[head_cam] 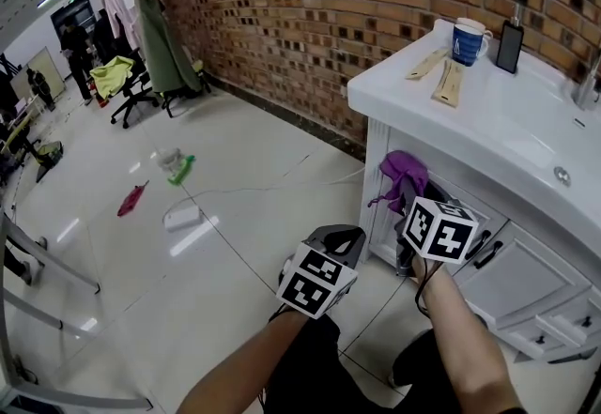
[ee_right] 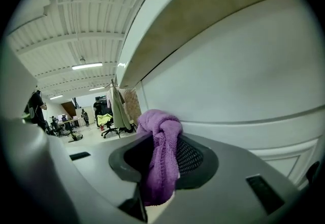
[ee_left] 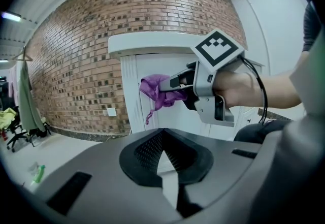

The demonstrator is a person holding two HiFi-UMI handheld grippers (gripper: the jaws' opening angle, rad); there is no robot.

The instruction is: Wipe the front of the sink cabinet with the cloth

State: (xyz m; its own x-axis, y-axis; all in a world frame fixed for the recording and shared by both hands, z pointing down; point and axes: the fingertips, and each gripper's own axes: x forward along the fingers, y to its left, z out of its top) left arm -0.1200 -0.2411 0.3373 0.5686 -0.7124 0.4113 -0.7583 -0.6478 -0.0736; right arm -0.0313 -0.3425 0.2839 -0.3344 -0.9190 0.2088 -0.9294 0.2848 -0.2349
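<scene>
The right gripper (head_cam: 416, 198) has its fingers closed on the purple cloth (head_cam: 402, 174). The cloth bunches out past the fingertips and sits just below the countertop edge, at the left end of the white sink cabinet (head_cam: 526, 276) front. Whether it presses on the panel cannot be made out. The left gripper (head_cam: 338, 238) hovers lower, beside the right one, above the tiled floor (head_cam: 235, 215), its fingers shut together with nothing between them.

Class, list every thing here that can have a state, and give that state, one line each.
right claw, shut on the purple cloth
purple cloth, bunched, gripped
left claw, shut, empty
cabinet door, closed
drawer, closed
mug, upright on the counter
</scene>
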